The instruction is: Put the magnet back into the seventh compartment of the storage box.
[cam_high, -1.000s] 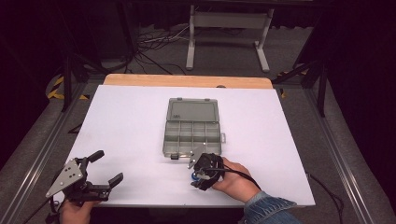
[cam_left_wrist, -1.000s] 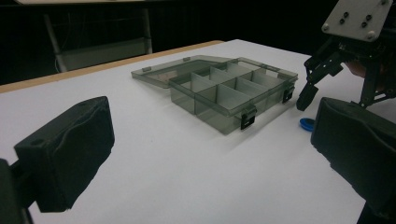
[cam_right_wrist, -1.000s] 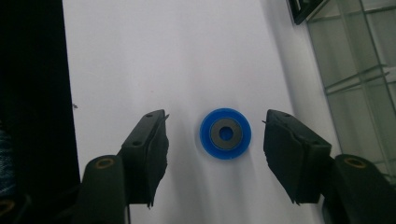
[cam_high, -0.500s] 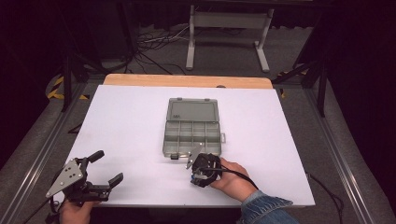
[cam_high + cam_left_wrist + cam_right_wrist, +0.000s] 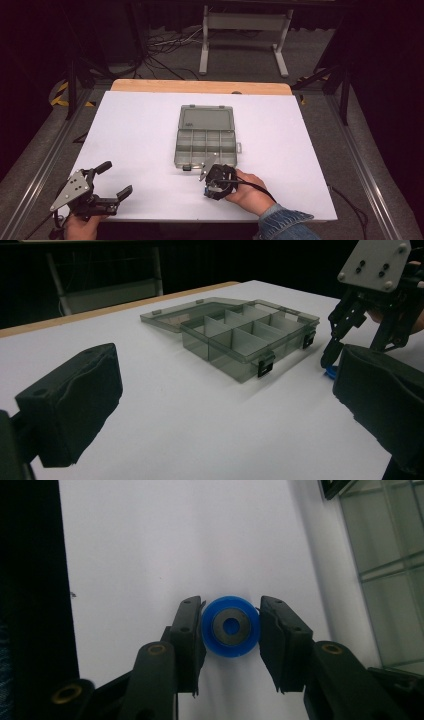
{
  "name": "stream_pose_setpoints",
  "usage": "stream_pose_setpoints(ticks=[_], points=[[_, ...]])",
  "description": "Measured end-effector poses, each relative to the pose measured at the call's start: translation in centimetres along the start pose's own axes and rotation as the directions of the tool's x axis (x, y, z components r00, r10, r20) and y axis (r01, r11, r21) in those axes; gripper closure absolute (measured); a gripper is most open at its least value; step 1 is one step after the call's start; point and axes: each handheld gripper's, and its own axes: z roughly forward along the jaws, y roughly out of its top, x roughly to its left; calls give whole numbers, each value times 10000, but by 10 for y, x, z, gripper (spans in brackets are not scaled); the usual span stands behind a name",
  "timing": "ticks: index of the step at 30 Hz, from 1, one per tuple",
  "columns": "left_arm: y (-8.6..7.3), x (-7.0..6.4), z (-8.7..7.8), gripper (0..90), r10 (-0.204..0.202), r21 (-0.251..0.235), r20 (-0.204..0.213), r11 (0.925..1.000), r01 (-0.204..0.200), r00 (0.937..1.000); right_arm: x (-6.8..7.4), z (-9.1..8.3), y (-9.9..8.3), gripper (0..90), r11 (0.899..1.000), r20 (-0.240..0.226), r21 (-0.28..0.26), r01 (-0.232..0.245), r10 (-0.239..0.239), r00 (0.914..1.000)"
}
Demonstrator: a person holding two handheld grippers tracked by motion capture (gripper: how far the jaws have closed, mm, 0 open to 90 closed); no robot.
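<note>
The right tool [image 5: 230, 630] brackets a blue disc [image 5: 230, 626], jaws nearly touching, so clamping seems next; the left tool [image 5: 114, 179] idles apart, near left.

Blue wheel [image 5: 230, 626]: small round blue disc with a dark grey hub ring and a blue centre hole, lay flat on the white surface [image 5: 150, 545], just off the front edge of the box. It sat between the right gripper's fingers [image 5: 189, 625]; contact could not be told.

Compartment box [image 5: 207, 142]: translucent grey plastic, open, lid [image 5: 206, 118] folded back flat on the surface on the far side. Tray divided into a grid of compartments, black latches [image 5: 264, 365] on the near front wall.
</note>
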Motion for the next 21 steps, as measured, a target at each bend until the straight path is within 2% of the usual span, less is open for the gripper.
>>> stream_pose_setpoints(ticks=[6,10,16,17,18,21], points=[[0,0,0,4,9,19,-49,10000,-9,10000,-1,-13,3,624,9994,65,-287,184,-183,9998],[-1,0,0,4,-61,10,-35,10000,61,10000,-1,-21,6,624,9990,-12,-416,138,-138,9999],[-1,0,1,4,-77,69,40,9999,77,10000,-1,-33,11,624,9980,120,-608,160,-153,9998],[-1,1,0,4,-64,77,26,10000,64,10000,-2,-34,12,623,9970,195,-705,308,-295,9994],[-1,1,0,4,-84,37,3,10000,84,10000,-1,-36,12,624,9980,64,-623,65,-61,10000],[-1,1,0,4,-99,-23,-3,9999,99,10000,-2,-40,14,624,9973,133,-717,163,-154,9998]])
